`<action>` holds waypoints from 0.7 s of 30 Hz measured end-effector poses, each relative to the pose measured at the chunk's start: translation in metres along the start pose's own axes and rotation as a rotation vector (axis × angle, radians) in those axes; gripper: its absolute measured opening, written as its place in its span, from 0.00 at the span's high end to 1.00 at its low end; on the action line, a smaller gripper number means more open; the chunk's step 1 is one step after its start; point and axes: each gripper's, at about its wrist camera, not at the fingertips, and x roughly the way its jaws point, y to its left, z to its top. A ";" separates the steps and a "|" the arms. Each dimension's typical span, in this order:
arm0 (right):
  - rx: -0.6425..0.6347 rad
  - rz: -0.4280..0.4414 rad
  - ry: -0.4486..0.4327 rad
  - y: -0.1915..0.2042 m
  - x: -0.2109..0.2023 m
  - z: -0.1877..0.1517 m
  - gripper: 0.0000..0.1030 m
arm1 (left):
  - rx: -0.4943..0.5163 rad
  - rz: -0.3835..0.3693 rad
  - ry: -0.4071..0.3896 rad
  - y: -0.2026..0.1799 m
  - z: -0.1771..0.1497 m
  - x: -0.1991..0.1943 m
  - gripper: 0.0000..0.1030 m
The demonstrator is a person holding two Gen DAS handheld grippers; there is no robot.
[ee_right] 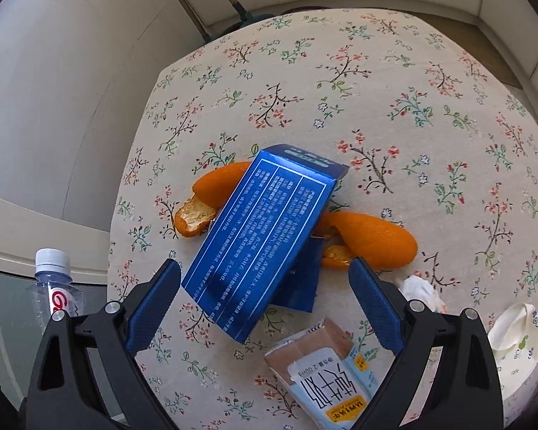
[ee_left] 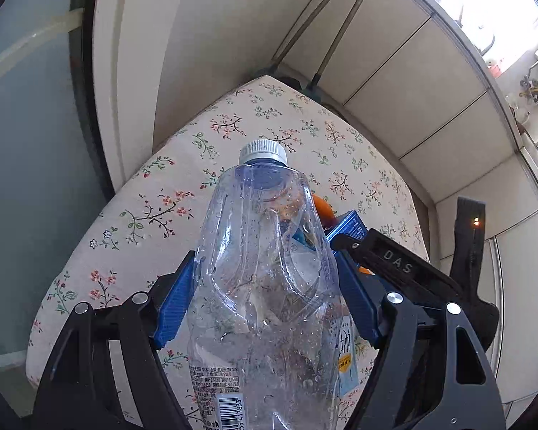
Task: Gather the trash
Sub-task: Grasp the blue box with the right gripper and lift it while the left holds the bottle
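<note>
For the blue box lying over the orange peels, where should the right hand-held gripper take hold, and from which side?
Probably across its two long edges at the near, lower half, coming from above. The blue box lies tilted, its far end propped on the orange peels, so the narrow width suits the open right hand-held gripper, whose fingers already flank that end. The near corner overhangs the milk carton; avoid pinching that.

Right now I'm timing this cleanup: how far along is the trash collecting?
Early. In hand: the left gripper is clamped on the plastic bottle. The right gripper hangs open over the blue box. Left on the floral tablecloth: orange peel, milk carton, crumpled tissue. No bin in view.
</note>
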 end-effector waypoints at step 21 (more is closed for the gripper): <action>-0.047 -0.002 -0.108 -0.022 -0.017 -0.006 0.51 | 0.010 -0.032 0.047 -0.003 -0.002 0.015 0.30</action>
